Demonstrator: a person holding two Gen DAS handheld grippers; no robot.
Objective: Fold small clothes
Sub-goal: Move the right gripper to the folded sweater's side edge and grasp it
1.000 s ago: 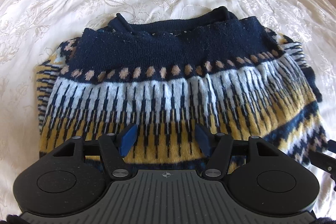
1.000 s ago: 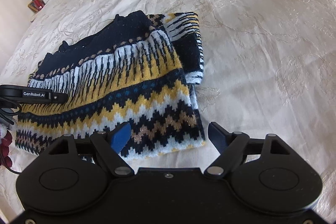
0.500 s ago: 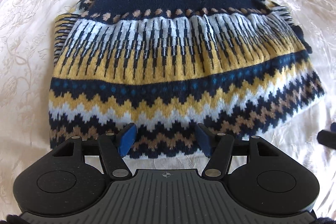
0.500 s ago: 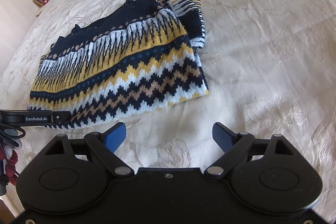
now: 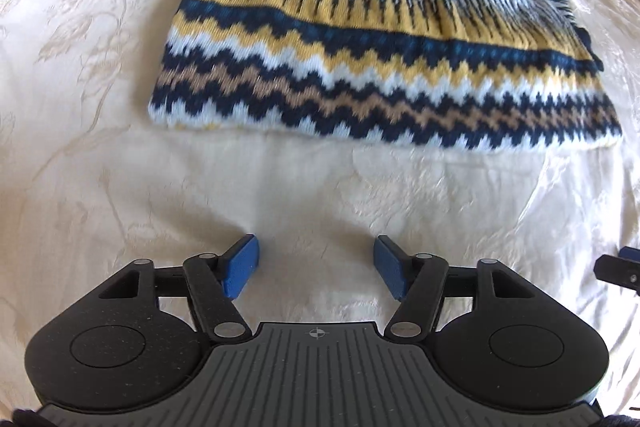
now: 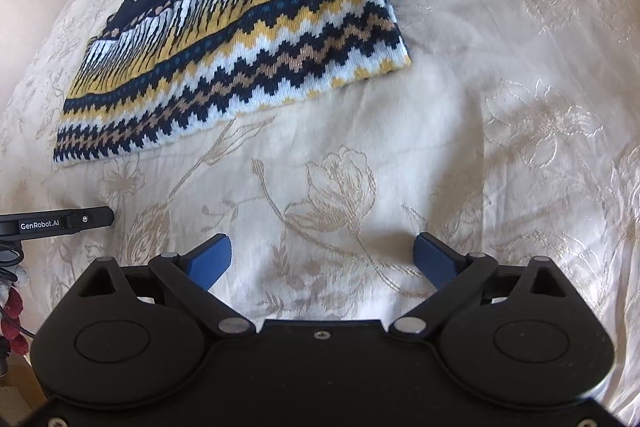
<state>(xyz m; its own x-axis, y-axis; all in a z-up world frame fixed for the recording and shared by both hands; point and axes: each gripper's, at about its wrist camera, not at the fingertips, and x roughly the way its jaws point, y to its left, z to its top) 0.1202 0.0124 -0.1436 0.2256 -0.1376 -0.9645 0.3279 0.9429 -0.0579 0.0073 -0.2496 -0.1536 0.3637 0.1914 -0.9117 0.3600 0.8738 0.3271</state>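
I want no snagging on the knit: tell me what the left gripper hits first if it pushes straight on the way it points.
Probably just the bedspread. The left gripper points steeply down, jaws open with nothing between them, having just widened. The folded sweater lies farther ahead, apart from the fingertips, though depth is hard to judge.
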